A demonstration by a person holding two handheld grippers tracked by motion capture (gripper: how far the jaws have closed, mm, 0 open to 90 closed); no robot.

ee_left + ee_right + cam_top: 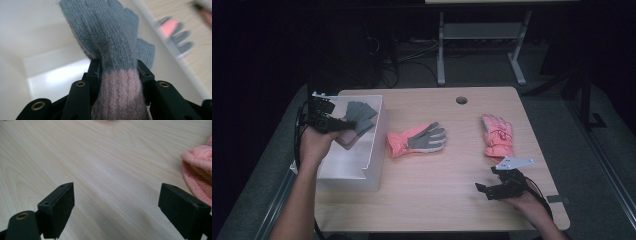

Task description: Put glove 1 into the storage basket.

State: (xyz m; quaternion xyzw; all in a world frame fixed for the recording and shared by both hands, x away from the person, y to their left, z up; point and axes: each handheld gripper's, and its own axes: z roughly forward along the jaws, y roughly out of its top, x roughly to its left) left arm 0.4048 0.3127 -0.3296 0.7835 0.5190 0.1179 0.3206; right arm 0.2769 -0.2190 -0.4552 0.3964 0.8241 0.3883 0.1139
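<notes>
1. My left tongs (117, 68) pinch a knitted glove (110, 45), grey at the fingers and pink at the cuff, with the jaws pressed onto it right where the two colours meet.
2. In the high view that glove (357, 120) hangs over the open white bin (374, 150) at about nine o'clock on the bench (437, 200). It is above the inside of the bin, not resting on its floor as far as I can tell, and the bin floor I can see is bare.
3. My right tongs (492, 189) sit low near five o'clock, jaws spread wide and holding nothing. The right gripper view shows bare wood between them and a pink cuff at the edge.
4. Two gloves lie on the bench: a pink and grey glove (419, 139) near the centre, just beside the bin's right wall, and a pink padded glove (498, 136) toward three o'clock, a little way beyond my right tongs.
5. My judgement: the work is sorting gloves into the bin, and it is early. The first glove is about to be let go, and two are left to fetch, the padded one being handiest for my right tongs.
</notes>
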